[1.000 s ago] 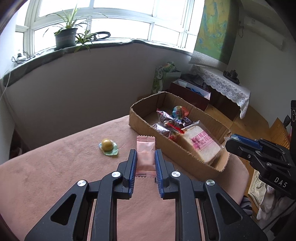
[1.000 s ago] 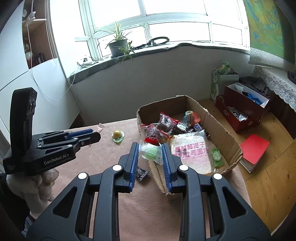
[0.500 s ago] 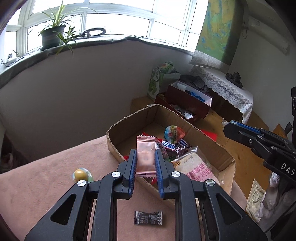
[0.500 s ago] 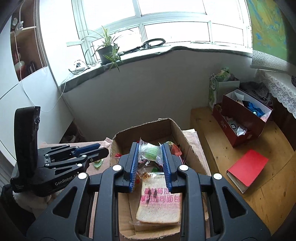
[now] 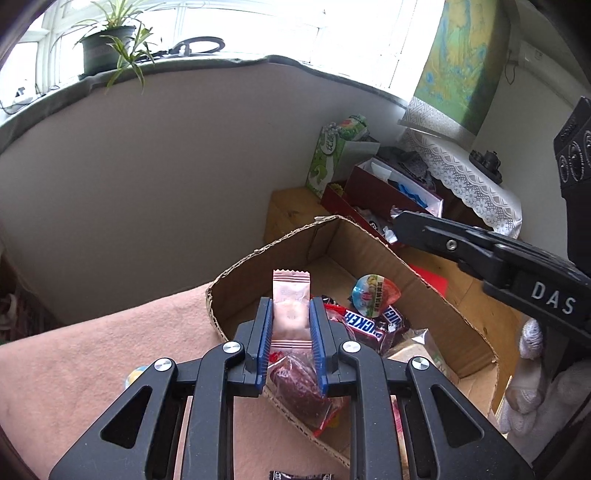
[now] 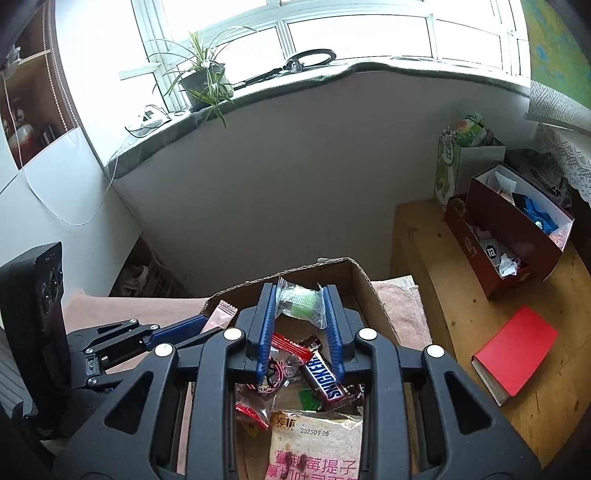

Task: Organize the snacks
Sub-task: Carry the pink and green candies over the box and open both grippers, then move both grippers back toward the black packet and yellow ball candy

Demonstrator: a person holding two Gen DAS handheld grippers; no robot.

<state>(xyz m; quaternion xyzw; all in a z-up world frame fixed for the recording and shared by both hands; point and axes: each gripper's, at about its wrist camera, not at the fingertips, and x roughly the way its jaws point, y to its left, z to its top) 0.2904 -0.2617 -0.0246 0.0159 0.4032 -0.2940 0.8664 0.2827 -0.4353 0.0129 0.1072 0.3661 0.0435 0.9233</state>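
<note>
Evidently both snacks hang above the cardboard box (image 5: 388,254) for dropping in: the left gripper (image 5: 291,332) pinches a pink wafer packet (image 5: 291,295), the right gripper (image 6: 301,321) a clear-wrapped green sweet (image 6: 300,300).

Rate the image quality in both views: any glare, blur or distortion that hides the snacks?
Left wrist view: window blown out white, fisheye bends the sill, dark corners; pink packet and box stay sharp. Right wrist view: same overexposed window and curved edges; green snack and bread bag print readable, no motion blur.
</note>
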